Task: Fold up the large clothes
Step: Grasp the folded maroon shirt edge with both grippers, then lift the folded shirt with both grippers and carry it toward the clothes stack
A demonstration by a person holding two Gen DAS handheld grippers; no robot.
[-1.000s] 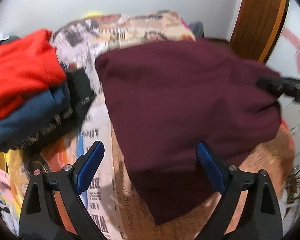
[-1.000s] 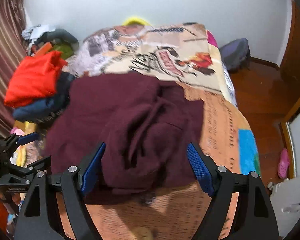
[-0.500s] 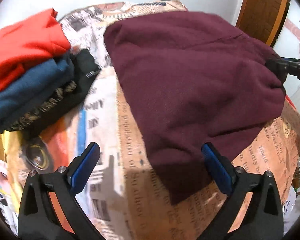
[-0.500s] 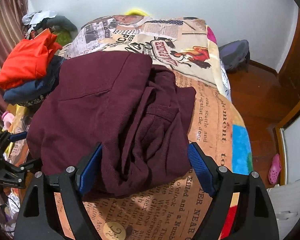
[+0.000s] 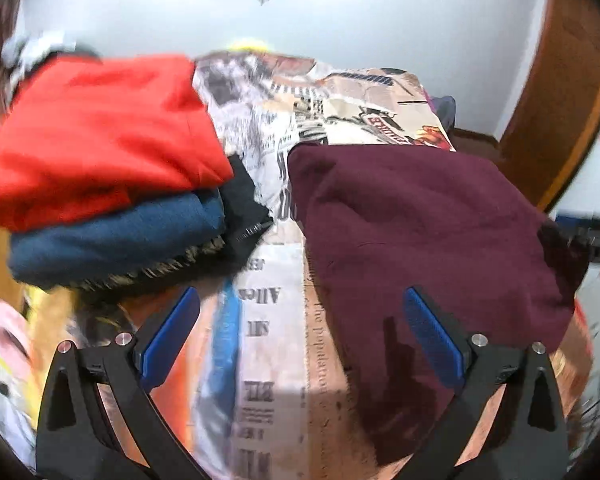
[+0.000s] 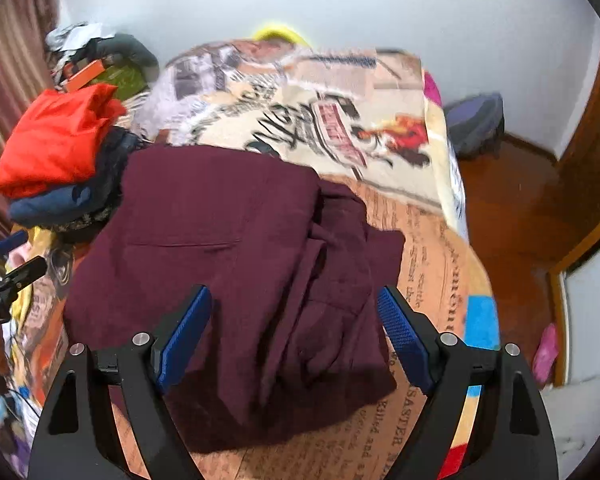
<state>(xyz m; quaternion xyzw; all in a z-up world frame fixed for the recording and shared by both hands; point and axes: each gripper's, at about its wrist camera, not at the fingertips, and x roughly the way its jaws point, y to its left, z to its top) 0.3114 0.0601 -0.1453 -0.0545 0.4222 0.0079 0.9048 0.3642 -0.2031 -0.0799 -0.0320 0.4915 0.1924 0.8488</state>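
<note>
A dark maroon garment lies folded on the printed bed cover, its left part flat and its right part bunched in creases. In the left wrist view the maroon garment fills the right half. My left gripper is open and hangs over the bare bed cover, between the garment and a clothes stack, with nothing between its fingers. My right gripper is open above the garment's near edge, its pads clear of the cloth. Each gripper shows at the other view's edge: the left gripper, the right gripper.
A stack of folded clothes sits at the bed's left side, with a red piece on top and a blue piece under it. A wooden door frame stands on the right. A dark bag and a pink slipper lie on the wooden floor.
My left gripper has drawn back and swung left, off the maroon garment toward the clothes stack, and its jaws stand a little wider. The garment's left part now lies flatter. The right gripper barely shifted.
</note>
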